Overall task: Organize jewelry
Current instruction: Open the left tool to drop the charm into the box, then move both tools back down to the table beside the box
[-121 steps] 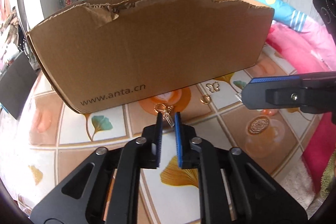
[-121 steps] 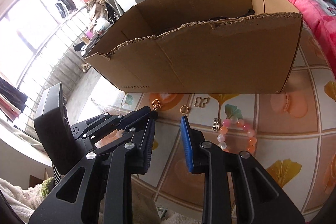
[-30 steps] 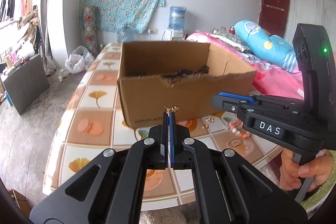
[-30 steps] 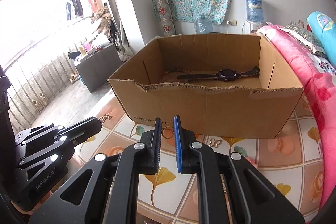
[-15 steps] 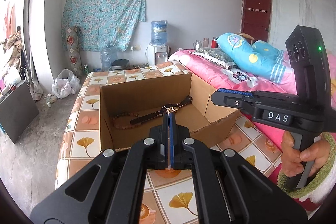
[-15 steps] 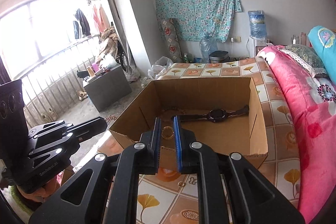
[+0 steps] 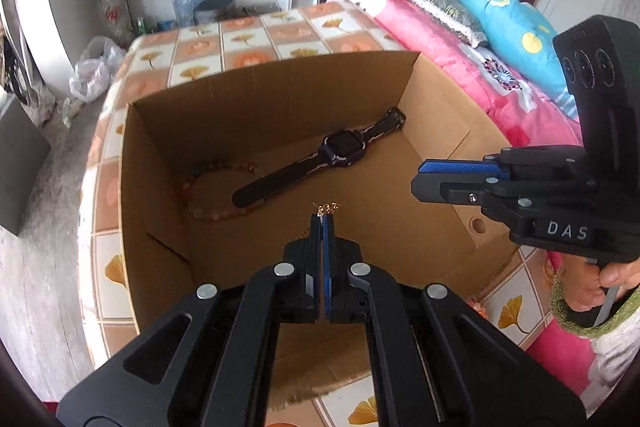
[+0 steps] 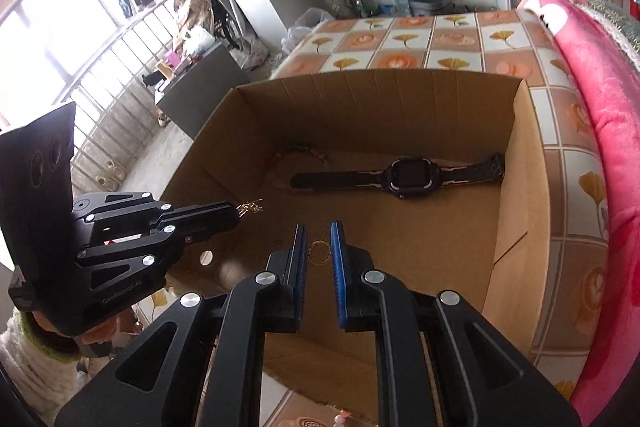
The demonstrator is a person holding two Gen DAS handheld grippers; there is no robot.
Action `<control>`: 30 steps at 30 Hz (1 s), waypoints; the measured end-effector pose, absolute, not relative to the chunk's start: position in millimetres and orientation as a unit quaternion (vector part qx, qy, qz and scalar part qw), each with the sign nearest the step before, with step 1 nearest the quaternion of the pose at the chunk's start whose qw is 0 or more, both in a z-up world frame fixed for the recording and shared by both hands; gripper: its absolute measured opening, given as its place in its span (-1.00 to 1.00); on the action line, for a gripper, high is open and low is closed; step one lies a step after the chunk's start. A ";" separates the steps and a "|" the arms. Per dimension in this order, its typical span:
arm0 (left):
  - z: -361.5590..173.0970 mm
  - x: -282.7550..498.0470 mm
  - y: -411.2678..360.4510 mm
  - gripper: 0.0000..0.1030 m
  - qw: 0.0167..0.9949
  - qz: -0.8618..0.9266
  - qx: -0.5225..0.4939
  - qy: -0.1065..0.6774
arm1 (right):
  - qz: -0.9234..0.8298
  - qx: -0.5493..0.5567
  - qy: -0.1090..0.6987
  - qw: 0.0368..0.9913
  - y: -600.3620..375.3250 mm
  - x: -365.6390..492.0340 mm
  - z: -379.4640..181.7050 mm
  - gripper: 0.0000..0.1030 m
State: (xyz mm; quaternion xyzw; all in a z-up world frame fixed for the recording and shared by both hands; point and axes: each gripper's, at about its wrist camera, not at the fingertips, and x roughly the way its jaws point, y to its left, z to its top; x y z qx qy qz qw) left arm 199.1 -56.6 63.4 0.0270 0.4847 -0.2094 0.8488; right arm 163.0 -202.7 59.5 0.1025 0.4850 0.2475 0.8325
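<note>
Over the cardboard box (image 7: 152,155), the left gripper (image 7: 323,223) pinches a tiny gold earring (image 7: 328,207); the right gripper (image 8: 319,247) nips a gold ring (image 8: 319,251). Both look featherlight, slippery, easily flicked; grip their rims.

Open-topped cardboard box (image 7: 440,115), brown, torn along the near rim, standing on a tiled cloth.

Black wristwatch (image 7: 344,149) flat on the box floor, strap fully extended, lying diagonally with one strap end near the far right corner; dark square face upward.

Beaded bracelet (image 7: 200,203), brownish beads, flat on the floor toward the far left corner, loop partly overlapped by the near strap end of the watch.

Small gold earring (image 7: 327,207), pinched between the fully closed pads of the left gripper (image 7: 322,223), suspended above the box floor.

Thin gold ring (image 8: 319,251), upright between the slightly parted pads of the right gripper (image 8: 319,247), held over the box interior near the front wall.
</note>
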 end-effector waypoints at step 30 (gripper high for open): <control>89.9 184.7 -27.6 -0.36 0.878 -0.185 -0.013 0.441 | 0.220 0.091 0.460 0.855 -213.3 158.3 81.3 -0.60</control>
